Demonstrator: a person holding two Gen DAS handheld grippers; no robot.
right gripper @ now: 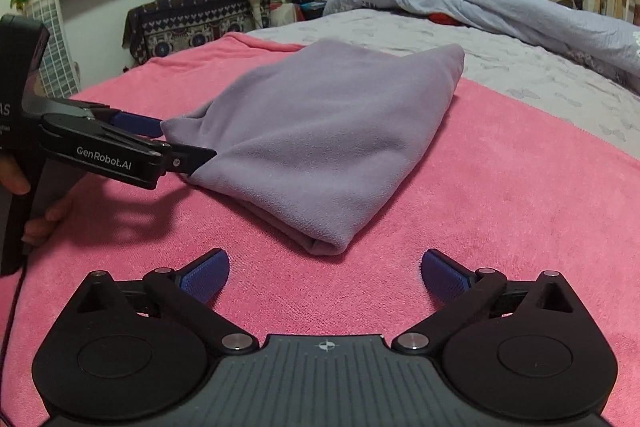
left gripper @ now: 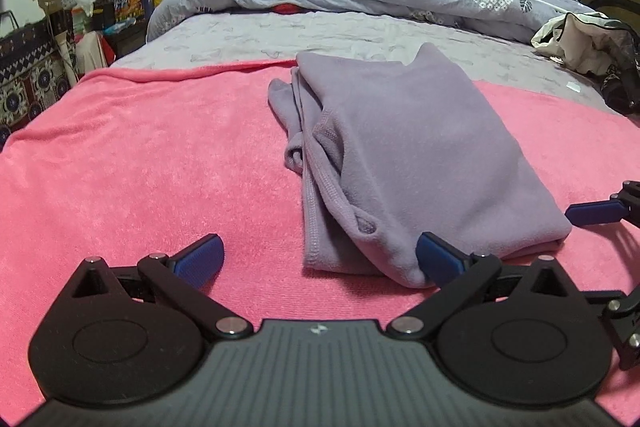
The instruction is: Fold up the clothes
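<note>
Our purple top [left gripper: 400, 155] lies in the middle of the frame, folded into a soft, thick bundle on the fuzzy pink towel [left gripper: 140, 167]. Our left gripper [left gripper: 320, 259] is wide open at the bottom, with one blue pad tucked against the near corner and nothing pinched. Our right gripper [right gripper: 324, 273] is wide open too, and holds nothing. If we pull away fast, a pad could snag the fleecy cloth and drag the layers loose. Hems at the left edge look bumpy.

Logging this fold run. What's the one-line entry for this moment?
garment: folded, on pink towel | left gripper: open, at near corner | right gripper: open, clear
</note>
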